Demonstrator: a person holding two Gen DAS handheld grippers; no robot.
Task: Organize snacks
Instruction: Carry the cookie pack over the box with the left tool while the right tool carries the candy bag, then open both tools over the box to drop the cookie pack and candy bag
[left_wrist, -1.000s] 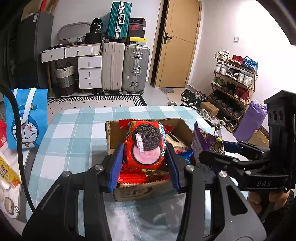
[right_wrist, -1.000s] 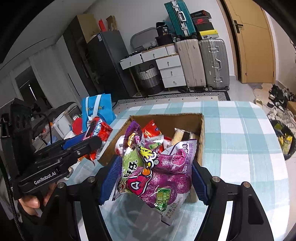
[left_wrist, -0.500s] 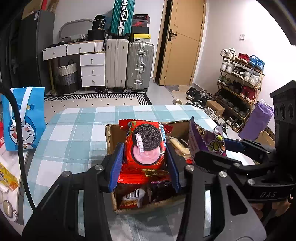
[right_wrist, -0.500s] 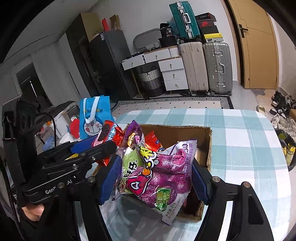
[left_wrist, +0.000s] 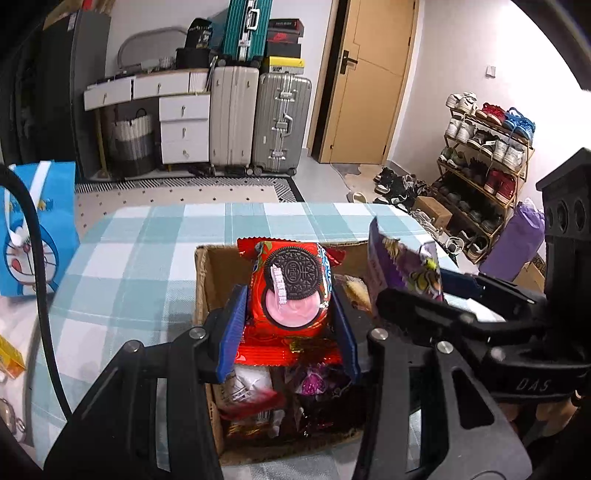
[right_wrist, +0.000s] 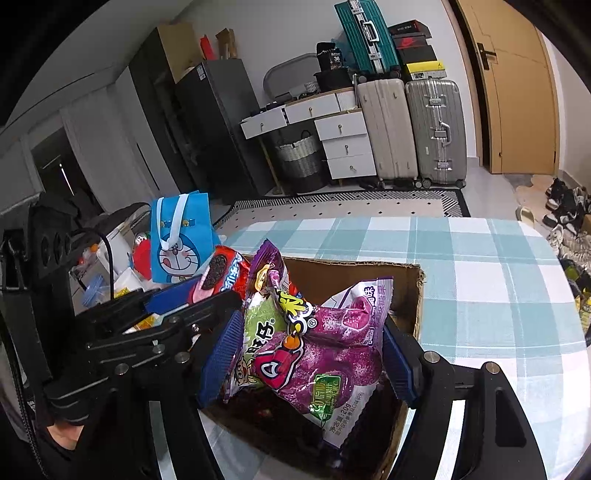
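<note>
My left gripper (left_wrist: 288, 328) is shut on a red Oreo packet (left_wrist: 291, 291) and holds it over the open cardboard box (left_wrist: 203, 280). My right gripper (right_wrist: 306, 354) is shut on purple and green snack bags (right_wrist: 314, 343), also over the box (right_wrist: 413, 291). In the left wrist view the right gripper (left_wrist: 417, 295) with its purple bag (left_wrist: 406, 266) sits just right of the Oreo packet. In the right wrist view the left gripper (right_wrist: 207, 299) and the Oreo packet (right_wrist: 221, 273) are at left. Several snack packets (left_wrist: 258, 391) lie inside the box.
The box stands on a table with a teal checked cloth (left_wrist: 129, 266). A blue Doraemon bag (left_wrist: 26, 236) stands off the table's left side. Suitcases (left_wrist: 258, 118), drawers and a door are at the back; a shoe rack (left_wrist: 484, 155) is at right.
Both grippers have moved forward and over the box with their packets held. The box interior now shows below them.
</note>
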